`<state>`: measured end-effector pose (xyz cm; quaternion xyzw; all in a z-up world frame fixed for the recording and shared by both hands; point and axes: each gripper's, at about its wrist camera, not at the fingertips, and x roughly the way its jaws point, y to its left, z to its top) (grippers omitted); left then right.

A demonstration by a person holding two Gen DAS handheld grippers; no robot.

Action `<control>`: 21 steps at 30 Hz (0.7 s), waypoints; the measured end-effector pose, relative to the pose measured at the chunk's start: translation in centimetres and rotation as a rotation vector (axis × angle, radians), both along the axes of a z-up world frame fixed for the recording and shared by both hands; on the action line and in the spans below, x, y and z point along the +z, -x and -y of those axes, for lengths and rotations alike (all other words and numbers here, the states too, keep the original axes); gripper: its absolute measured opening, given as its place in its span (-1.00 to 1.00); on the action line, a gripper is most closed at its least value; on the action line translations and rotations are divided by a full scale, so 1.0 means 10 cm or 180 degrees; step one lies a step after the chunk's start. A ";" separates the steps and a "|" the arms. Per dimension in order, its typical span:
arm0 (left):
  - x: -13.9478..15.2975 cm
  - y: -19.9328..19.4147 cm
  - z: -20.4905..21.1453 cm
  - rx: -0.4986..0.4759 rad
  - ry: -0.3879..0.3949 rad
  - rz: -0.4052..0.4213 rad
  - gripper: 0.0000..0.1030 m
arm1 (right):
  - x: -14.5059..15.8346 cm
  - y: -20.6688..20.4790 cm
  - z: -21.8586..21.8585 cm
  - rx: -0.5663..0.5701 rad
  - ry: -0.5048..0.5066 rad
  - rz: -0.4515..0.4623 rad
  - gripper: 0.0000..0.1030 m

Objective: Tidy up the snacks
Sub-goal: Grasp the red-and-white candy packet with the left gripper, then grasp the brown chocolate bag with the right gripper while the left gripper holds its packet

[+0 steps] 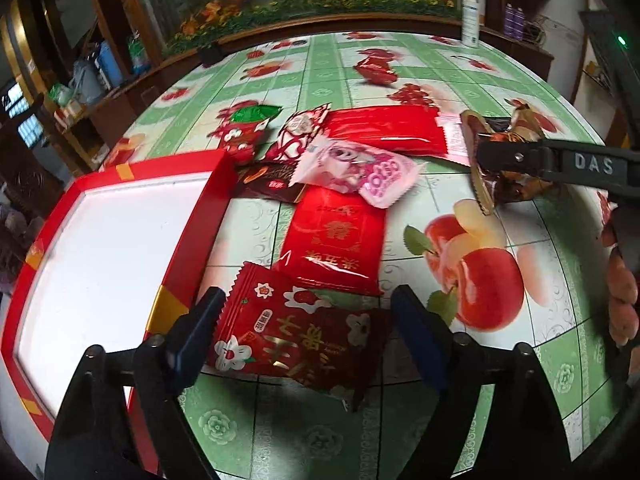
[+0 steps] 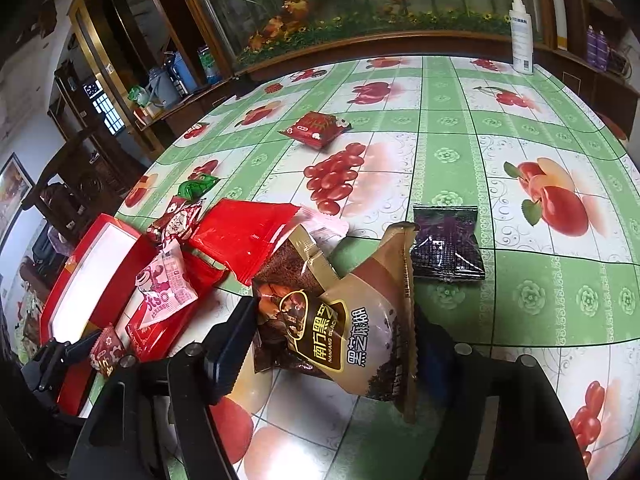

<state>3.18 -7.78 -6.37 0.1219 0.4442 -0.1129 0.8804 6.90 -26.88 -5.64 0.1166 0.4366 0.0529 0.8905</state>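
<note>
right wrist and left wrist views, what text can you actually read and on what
"南方黑芝" and "NANFANG BLAC", cut off, on the brown sesame packet held in the right gripper.
"黑芝麻糊" on the same packet.
"DAS" on the right gripper's arm in the left wrist view.
Pink snack packet: large letters upside down, not legible.
Red flowered packet between the open fingers of the left gripper: characters upside down, unclear.
White spray bottle: label too small.

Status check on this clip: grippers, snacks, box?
Left gripper open, straddling red flower packet. Right gripper shut on brown sesame packet. Red box holds no snacks; rest piled beside it.
</note>
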 end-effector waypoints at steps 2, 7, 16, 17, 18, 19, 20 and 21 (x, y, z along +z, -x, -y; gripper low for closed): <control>-0.02 0.02 0.01 -0.0050 -0.0117 0.0030 0.54 | 0.00 0.00 0.01 -0.0008 -0.0004 -0.0005 0.42; -0.04 0.06 0.06 -0.0193 -0.0257 0.0048 0.52 | 0.00 -0.01 0.03 -0.0024 -0.0011 -0.0016 0.43; 0.00 0.30 0.01 -0.0765 0.0357 -0.0318 0.52 | 0.00 0.00 0.04 -0.0039 0.0016 -0.0014 0.44; 0.03 0.34 -0.05 -0.0782 0.0421 -0.0316 0.53 | 0.00 0.00 0.04 -0.0048 0.0016 -0.0015 0.44; 0.07 0.37 -0.15 -0.0787 0.0458 -0.0294 0.53 | 0.00 0.00 0.05 -0.0054 0.0010 -0.0020 0.45; 0.11 0.39 -0.21 -0.0775 0.0467 -0.0269 0.53 | -0.01 0.00 0.05 -0.0059 0.0009 -0.0024 0.45; 0.14 0.40 -0.27 -0.0741 0.0468 -0.0241 0.52 | 0.00 0.00 0.05 -0.0063 0.0010 -0.0028 0.45; 0.17 0.40 -0.32 -0.0696 0.0460 -0.0202 0.53 | 0.00 0.00 0.04 -0.0065 0.0019 -0.0036 0.45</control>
